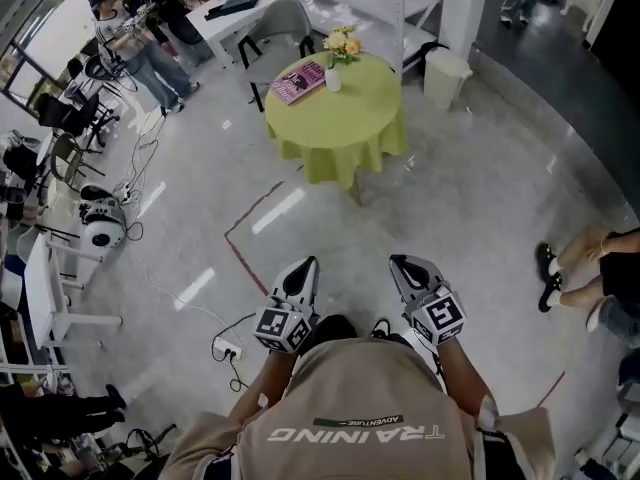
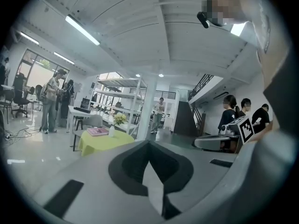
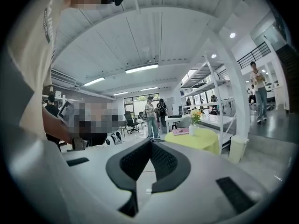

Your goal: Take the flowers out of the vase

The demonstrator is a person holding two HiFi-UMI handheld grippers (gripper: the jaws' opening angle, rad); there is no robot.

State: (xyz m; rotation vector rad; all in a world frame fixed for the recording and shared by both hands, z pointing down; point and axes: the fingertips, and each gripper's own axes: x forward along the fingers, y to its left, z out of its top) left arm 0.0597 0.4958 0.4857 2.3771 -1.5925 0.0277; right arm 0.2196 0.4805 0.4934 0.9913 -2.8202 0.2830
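Yellow flowers (image 1: 342, 43) stand in a small white vase (image 1: 333, 78) on a round table with a yellow-green cloth (image 1: 340, 128), far ahead across the floor. Both grippers are held close to my body, well short of the table. The left gripper (image 1: 303, 268) and the right gripper (image 1: 408, 266) point toward it, jaws together and nothing between them. In the left gripper view, the flowers (image 2: 119, 119) and table (image 2: 100, 143) are small beyond the shut jaws (image 2: 149, 143). The right gripper view shows the flowers (image 3: 195, 115) and vase (image 3: 191, 129) past its shut jaws (image 3: 150, 143).
A pink book (image 1: 298, 83) lies on the table beside the vase. A grey chair (image 1: 275, 23) stands behind it and a white bin (image 1: 443, 76) to its right. Cables and a power strip (image 1: 228, 348) lie on the floor at left. People stand at left (image 1: 150, 58) and right (image 1: 570, 263).
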